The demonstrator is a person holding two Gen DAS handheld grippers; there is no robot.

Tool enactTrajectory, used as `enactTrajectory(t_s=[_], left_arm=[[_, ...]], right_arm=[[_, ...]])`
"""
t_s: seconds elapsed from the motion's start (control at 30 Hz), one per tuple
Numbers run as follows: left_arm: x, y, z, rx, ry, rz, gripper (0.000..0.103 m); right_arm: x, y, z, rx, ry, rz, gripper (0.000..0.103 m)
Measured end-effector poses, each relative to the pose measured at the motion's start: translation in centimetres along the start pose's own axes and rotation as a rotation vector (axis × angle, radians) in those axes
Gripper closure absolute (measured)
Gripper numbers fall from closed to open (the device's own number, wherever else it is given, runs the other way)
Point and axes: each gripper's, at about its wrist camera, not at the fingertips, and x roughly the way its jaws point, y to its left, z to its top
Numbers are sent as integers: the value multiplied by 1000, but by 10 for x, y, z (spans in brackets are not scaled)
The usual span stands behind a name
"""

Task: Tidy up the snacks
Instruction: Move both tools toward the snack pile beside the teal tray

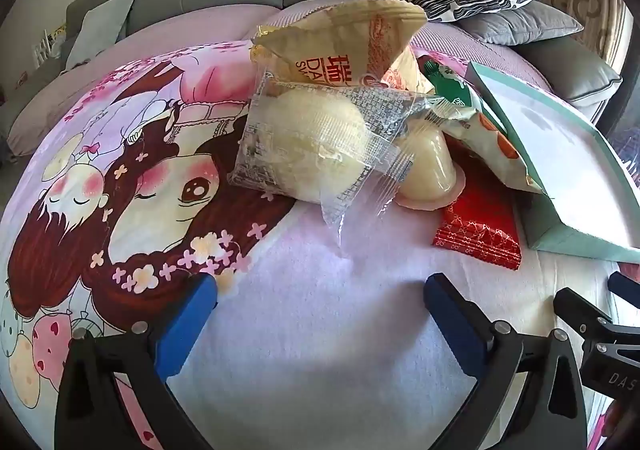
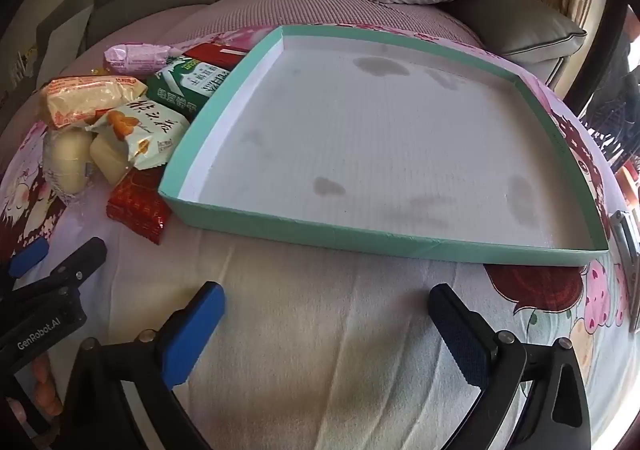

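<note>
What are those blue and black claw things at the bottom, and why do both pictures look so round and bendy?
Those are two grabbers a person holds, one in each hand. A tiny camera on each looks along its fingers, and its lens bends the picture. One picture is from the left gripper, facing a snack pile: a clear-wrapped bun, a jelly cup, a red packet. The other is from the right gripper, facing a teal tray with nothing in it. Everything lies on a cartoon blanket. Both grabbers are open and hold nothing.
</note>
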Motion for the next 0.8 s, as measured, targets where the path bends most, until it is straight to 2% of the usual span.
enactTrajectory(t_s=[0.1, 0.17, 0.27, 0.4, 0.8], left_arm=[[-2, 0, -1, -4, 9, 6, 0], [-3, 6, 1, -19, 11, -12, 0], [-6, -4, 3, 9, 2, 33, 0], [-11, -4, 5, 8, 7, 24, 0], [-4, -1, -3, 2, -2, 14, 0]], right_arm=[[1, -6, 2, 11, -1, 12, 0], [0, 1, -1, 13, -23, -24, 0], [5, 7, 0, 11, -21, -48, 0], [2, 7, 1, 4, -74, -43, 0], [3, 3, 6, 8, -99, -25, 0]])
